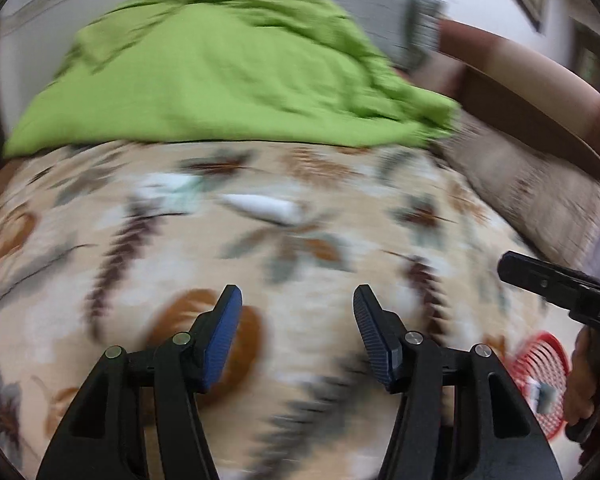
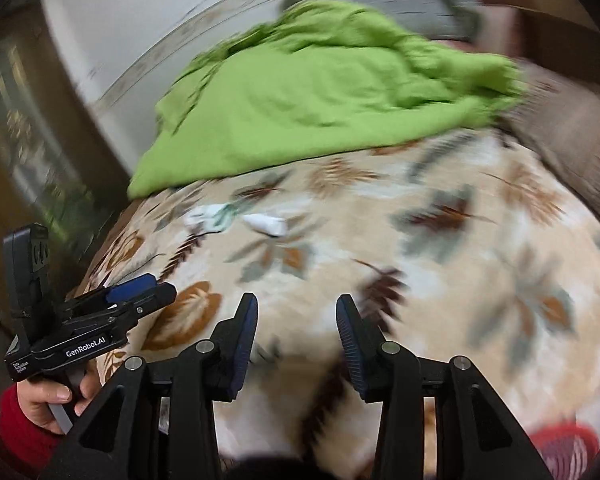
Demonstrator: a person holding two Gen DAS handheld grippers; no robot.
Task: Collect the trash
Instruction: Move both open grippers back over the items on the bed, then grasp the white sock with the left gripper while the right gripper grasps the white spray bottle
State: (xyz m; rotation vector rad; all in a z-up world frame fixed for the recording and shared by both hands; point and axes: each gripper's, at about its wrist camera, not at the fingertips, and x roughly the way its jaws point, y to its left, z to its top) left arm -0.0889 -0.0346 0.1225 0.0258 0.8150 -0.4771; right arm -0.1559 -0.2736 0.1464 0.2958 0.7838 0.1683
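Two bits of trash lie on the leaf-patterned bedspread, well ahead of both grippers: a white crumpled paper and, to its left, a white and pale green wrapper. My left gripper hangs above the bedspread, open, with nothing between its blue pads. My right gripper is likewise open and empty over the bedspread. In the right wrist view the left gripper shows at the lower left, held by a hand in a red sleeve. Both views are blurred.
A rumpled green blanket covers the far part of the bed, with a grey pillow behind it. A red slotted basket sits at the near right. A wooden bed frame runs along the right.
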